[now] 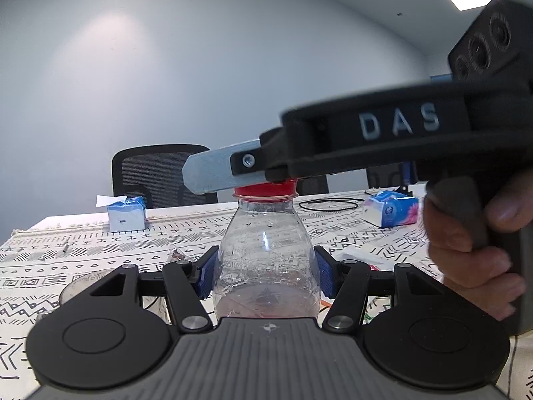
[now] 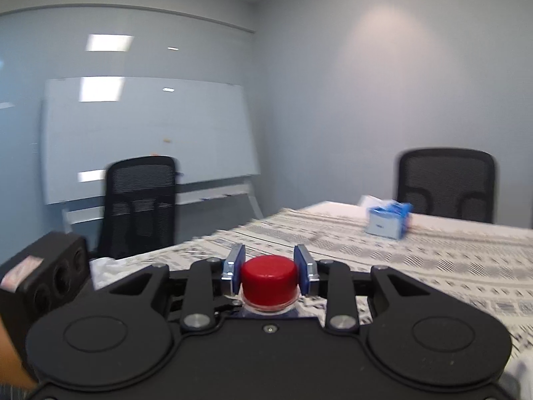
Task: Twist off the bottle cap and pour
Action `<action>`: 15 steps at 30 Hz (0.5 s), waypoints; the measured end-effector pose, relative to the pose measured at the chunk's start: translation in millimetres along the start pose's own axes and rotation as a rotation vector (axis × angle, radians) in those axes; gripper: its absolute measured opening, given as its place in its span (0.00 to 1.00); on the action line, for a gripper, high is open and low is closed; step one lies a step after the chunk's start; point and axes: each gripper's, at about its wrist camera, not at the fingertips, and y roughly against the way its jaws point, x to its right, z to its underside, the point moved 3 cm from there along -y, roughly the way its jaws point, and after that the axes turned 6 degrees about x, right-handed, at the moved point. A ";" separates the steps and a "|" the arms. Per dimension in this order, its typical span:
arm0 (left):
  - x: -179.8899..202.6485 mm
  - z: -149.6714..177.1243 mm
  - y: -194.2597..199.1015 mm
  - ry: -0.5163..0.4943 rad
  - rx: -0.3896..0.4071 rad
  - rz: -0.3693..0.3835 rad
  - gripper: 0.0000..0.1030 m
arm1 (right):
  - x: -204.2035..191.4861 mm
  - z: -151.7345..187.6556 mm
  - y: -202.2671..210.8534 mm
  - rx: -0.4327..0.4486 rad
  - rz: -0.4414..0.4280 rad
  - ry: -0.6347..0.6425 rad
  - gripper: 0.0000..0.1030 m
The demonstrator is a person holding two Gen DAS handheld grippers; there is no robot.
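A clear plastic bottle with a little pink liquid at its bottom stands upright on the patterned tablecloth. My left gripper is shut on the bottle's body, blue pads against both sides. The red cap sits on the bottle's neck. In the left wrist view my right gripper comes in from the right at cap height. In the right wrist view the right gripper has its blue pads on both sides of the red cap and is shut on it.
A blue tissue box stands at the far left of the table, a tissue pack and a black cable loop at the far right. Black office chairs stand behind the table. A whiteboard leans on the wall.
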 end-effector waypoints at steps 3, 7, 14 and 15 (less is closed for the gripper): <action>0.1 0.1 -0.7 0.003 0.002 -0.009 0.54 | -10.9 -3.0 4.5 0.014 0.090 0.014 0.47; 4.4 -0.1 -1.0 -0.013 0.006 -0.020 0.54 | -18.2 -4.7 0.6 0.000 0.192 0.043 0.47; 6.4 -1.4 -1.6 -0.018 0.004 -0.025 0.54 | -11.7 2.0 1.1 0.008 0.182 0.031 0.31; 6.2 -1.7 -2.1 -0.017 0.003 -0.025 0.54 | -9.9 2.7 1.5 0.010 0.175 0.024 0.31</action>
